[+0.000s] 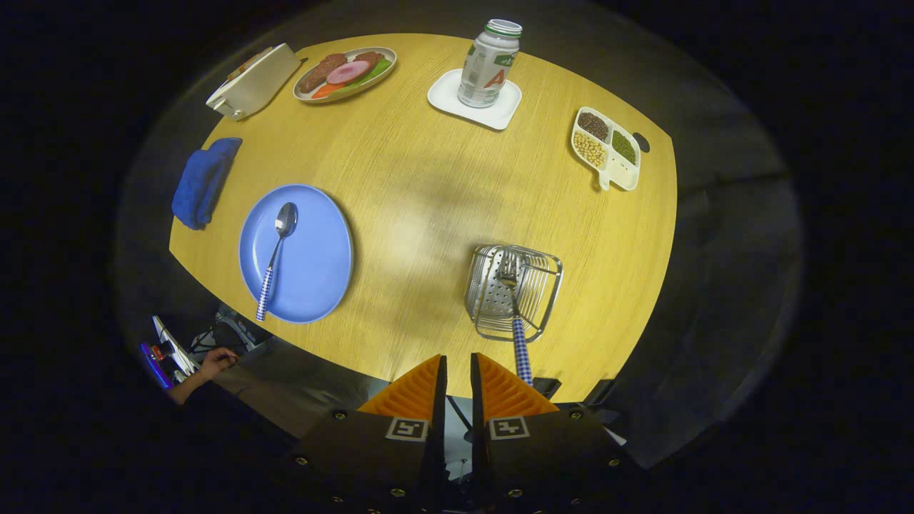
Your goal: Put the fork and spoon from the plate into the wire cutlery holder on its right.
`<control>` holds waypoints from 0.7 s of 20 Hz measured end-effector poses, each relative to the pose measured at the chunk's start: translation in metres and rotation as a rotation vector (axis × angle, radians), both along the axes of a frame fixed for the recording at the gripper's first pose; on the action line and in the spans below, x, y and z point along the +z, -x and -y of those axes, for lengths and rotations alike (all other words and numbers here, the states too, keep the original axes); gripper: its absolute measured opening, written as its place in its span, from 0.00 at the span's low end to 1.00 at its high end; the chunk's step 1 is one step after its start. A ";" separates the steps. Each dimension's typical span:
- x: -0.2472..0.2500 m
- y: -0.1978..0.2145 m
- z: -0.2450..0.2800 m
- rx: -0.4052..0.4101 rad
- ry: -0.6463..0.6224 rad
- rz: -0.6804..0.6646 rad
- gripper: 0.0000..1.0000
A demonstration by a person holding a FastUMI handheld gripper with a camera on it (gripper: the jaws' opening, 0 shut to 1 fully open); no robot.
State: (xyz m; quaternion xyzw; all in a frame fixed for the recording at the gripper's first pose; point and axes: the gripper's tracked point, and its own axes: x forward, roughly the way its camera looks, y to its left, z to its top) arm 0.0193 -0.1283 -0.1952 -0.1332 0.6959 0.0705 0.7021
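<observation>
The blue plate (pixel 314 264) lies on the round wooden table, ahead and to the left of my fingers. On it rests the spoon (pixel 275 260), bowl pointing away, checked handle over the near rim. To the plate's right stands the wire cutlery holder (pixel 537 303), just ahead of my right finger. The fork (pixel 517 314) sits inside it, tines away, its checked handle sticking out past the right finger's outer side. My gripper (pixel 458 358) hovers high over the table's near edge, fingers drawn together with only a thin slit and nothing between them.
Far across the table stand a bottle (pixel 489 64) on a white coaster, a divided dish of beans (pixel 607 146), a plate of food (pixel 344 73) and a white box (pixel 253 80). A blue cloth (pixel 203 182) lies beyond the plate. A person's hand (pixel 218 360) shows below the near table edge.
</observation>
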 end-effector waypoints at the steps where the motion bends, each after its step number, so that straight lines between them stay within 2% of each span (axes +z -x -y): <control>1: -0.003 0.004 -0.009 -0.002 -0.014 0.004 0.17; 6: -0.015 0.022 -0.057 0.000 -0.067 0.009 0.17; 10: -0.025 0.025 -0.102 0.052 -0.116 0.023 0.17; 14: -0.035 0.025 -0.135 0.070 -0.146 0.011 0.17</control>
